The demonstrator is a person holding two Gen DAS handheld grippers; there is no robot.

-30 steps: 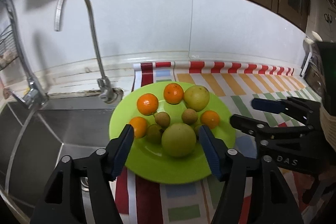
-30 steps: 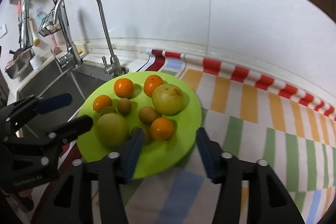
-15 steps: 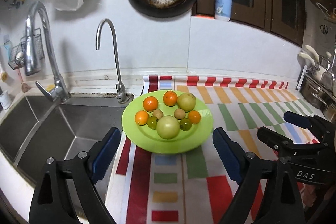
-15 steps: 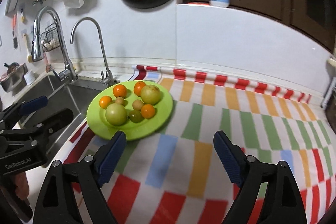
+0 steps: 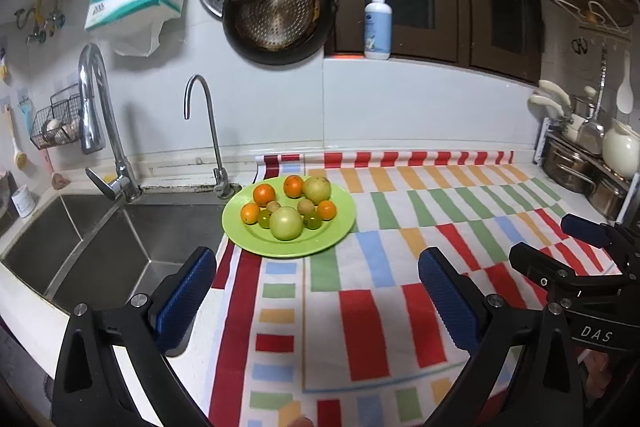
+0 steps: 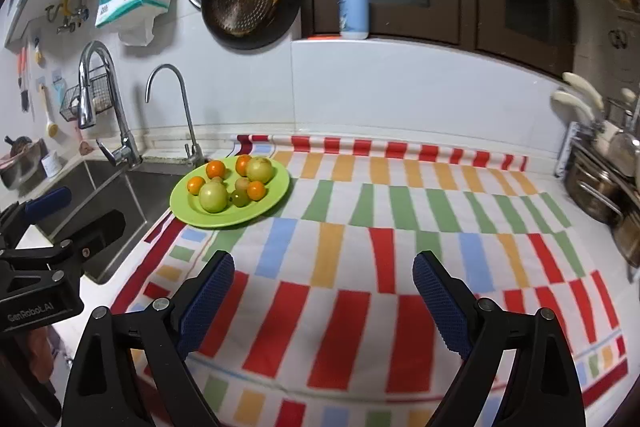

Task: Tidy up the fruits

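Note:
A lime-green plate (image 5: 296, 249) (image 6: 224, 221) stands on the striped cloth beside the sink. On it lie several oranges (image 5: 264, 194), two large pale green fruits (image 5: 285, 223) (image 6: 213, 197), and small brown (image 5: 307, 206) and small green (image 5: 312, 221) ones. My left gripper (image 5: 315, 267) hangs back from the plate's near edge, its jaws opening with nothing between them. My right gripper (image 6: 324, 259) is over the cloth to the right of the plate, its jaws also opening and empty. Each gripper shows in the other's view: the right (image 5: 556, 243), the left (image 6: 76, 215).
A steel sink (image 5: 100, 239) with two faucets (image 5: 96, 115) (image 5: 204, 131) lies left of the plate. The striped cloth (image 5: 400, 267) covers the counter. Pots on a rack (image 5: 580, 167) stand at the far right. Pans (image 5: 276, 11) and a pump bottle (image 5: 378, 23) are on the back wall.
Both grippers have drawn back and upward from the plate, which now looks small and far. Their jaws have spread wider. The fruits have not moved on the plate.

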